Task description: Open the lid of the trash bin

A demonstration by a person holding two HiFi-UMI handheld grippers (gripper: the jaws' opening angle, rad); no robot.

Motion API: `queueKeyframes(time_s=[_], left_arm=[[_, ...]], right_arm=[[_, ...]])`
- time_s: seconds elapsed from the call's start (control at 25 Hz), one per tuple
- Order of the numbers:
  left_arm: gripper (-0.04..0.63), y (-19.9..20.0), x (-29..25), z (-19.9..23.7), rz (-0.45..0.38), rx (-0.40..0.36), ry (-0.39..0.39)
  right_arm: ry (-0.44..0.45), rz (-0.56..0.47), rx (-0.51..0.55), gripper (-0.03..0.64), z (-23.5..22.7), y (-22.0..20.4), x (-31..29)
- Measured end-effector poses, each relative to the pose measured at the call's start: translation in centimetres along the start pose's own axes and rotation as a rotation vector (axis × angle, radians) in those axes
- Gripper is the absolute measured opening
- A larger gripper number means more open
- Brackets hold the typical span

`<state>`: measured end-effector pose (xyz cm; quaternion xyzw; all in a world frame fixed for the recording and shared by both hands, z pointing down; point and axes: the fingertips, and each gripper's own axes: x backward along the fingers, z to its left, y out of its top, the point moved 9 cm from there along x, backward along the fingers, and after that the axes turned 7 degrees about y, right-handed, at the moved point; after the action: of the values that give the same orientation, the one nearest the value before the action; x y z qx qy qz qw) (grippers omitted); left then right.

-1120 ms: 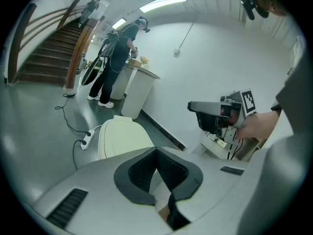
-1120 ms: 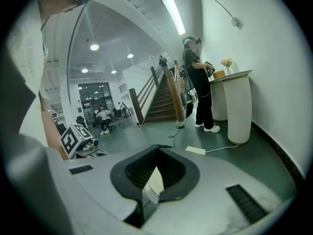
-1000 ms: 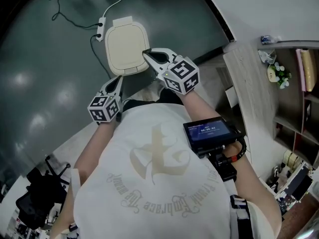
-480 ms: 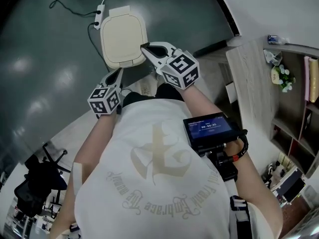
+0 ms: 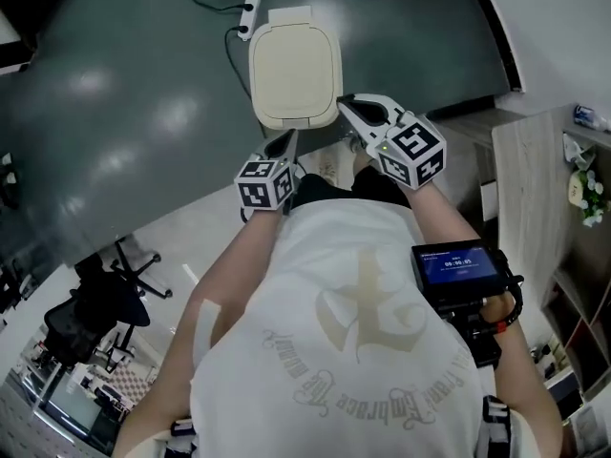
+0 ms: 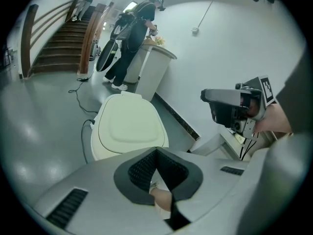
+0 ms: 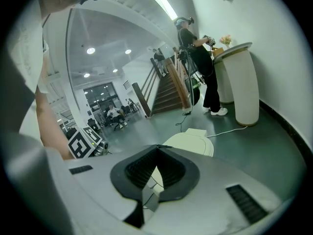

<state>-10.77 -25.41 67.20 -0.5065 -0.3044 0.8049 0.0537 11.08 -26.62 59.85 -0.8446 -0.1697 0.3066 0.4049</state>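
The trash bin (image 5: 294, 65) stands on the dark floor with its cream lid (image 6: 128, 126) down and flat. In the head view my left gripper (image 5: 288, 143) points at the bin's near edge, just short of it, with the marker cube behind. My right gripper (image 5: 346, 104) hovers by the lid's near right corner. Both pairs of jaws are shut with nothing between them. The left gripper view looks down on the lid past my left gripper (image 6: 156, 151), with the right gripper (image 6: 230, 109) at its right. Beyond my right gripper (image 7: 157, 147) the lid (image 7: 190, 142) shows in the right gripper view.
A white power strip and cable (image 5: 250, 8) lie on the floor behind the bin. A wooden shelf unit (image 5: 535, 160) stands at the right, an office chair (image 5: 105, 303) at the lower left. A person (image 7: 195, 58) stands by a white pedestal (image 7: 244, 82) near a staircase (image 6: 58, 48).
The head view has swung, so the bin and both grippers sit further right in the frame. My left gripper has come closer to the bin's near edge. Both grippers stay shut.
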Motion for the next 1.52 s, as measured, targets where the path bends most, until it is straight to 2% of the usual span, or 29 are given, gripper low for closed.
queueKeyframes(time_s=[0.36,0.56,0.84,1.08,1.52], left_arm=[[0.014,-0.7,-0.8,1.2,0.093,-0.028,0.087],[0.014,-1.6,-1.1,1.5,0.143,-0.017,0.126],[0.014,-2.1,-1.9,1.8,0.177,-0.028,0.13],[0.014,-2.5,-2.1,2.1,0.202,-0.07,0.135],[0.015,-2.0,-2.4,2.4,0.224,-0.032,0.136]], right_arm=[[0.017,0.028,-0.028,0.005,0.5,-0.6,-0.5],[0.023,0.036,-0.042,0.005,0.6,-0.7,-0.7],[0.032,0.056,-0.053,0.005,0.8,-1.3,-0.8],[0.033,0.065,-0.062,0.005,0.9,-1.9,-0.8],[0.008,0.053,-0.095,0.005,0.5,-2.0,-0.4]])
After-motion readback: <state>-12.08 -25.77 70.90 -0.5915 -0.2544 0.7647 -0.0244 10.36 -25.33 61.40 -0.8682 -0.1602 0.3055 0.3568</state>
